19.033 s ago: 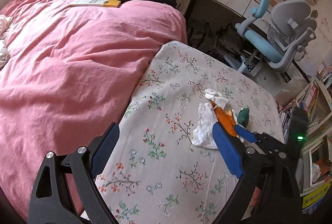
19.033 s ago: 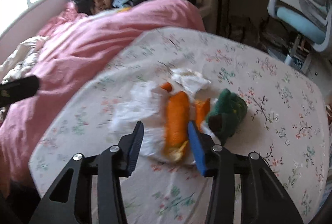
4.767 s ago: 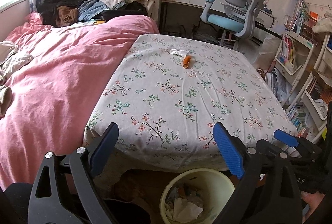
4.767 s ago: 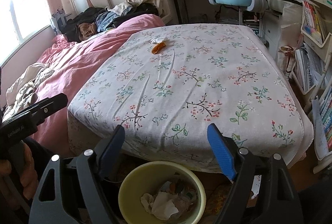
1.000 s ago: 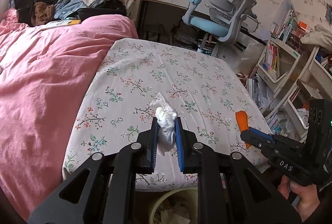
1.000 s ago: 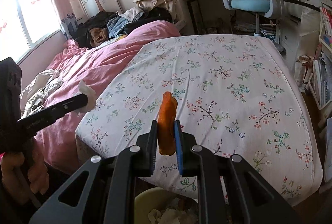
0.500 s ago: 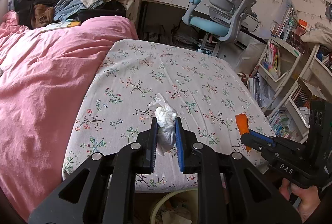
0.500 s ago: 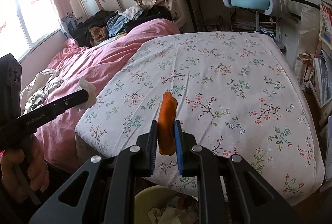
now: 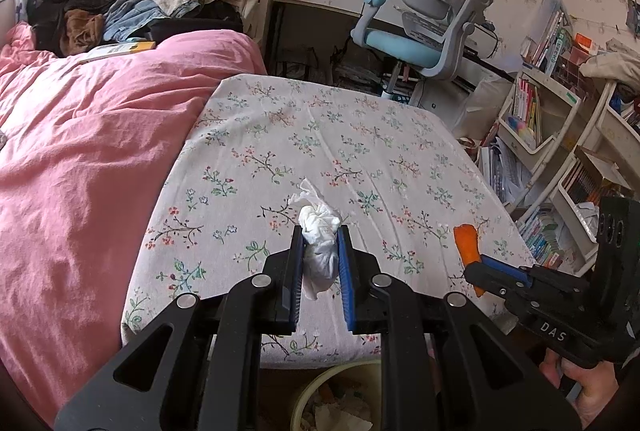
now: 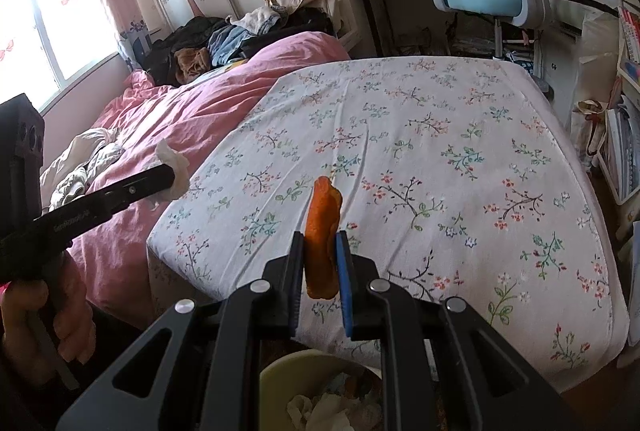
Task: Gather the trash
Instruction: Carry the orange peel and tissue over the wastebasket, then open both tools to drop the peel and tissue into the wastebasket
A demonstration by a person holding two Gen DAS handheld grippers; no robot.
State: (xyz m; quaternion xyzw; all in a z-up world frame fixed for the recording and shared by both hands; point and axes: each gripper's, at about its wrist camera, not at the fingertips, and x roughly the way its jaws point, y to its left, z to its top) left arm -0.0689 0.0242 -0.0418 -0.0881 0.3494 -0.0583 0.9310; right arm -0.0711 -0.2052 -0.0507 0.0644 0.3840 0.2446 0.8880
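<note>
Above the yellow-green bin (image 10: pixel 320 383), the left gripper (image 9: pixel 320 263) pinches a crumpled tissue (image 9: pixel 318 231) and the right gripper (image 10: pixel 320 263) pinches an orange peel (image 10: pixel 322 223). Both hang nearer the bin's far rim; dropped now, either might land beside it.

Left hand-held gripper (image 9: pixel 320 251) clamps white tissue wad (image 9: pixel 319 245) above floral sheet (image 9: pixel 320 159); bin (image 9: pixel 336 397) below.

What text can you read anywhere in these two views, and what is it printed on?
"DAS": white letters on the body of the right gripper, seen from the left wrist view.
Pale lettering on the arm of the left gripper in the right wrist view: too blurred to read.
Book spines on the shelves and the yellow book on the bed: too small to read.
</note>
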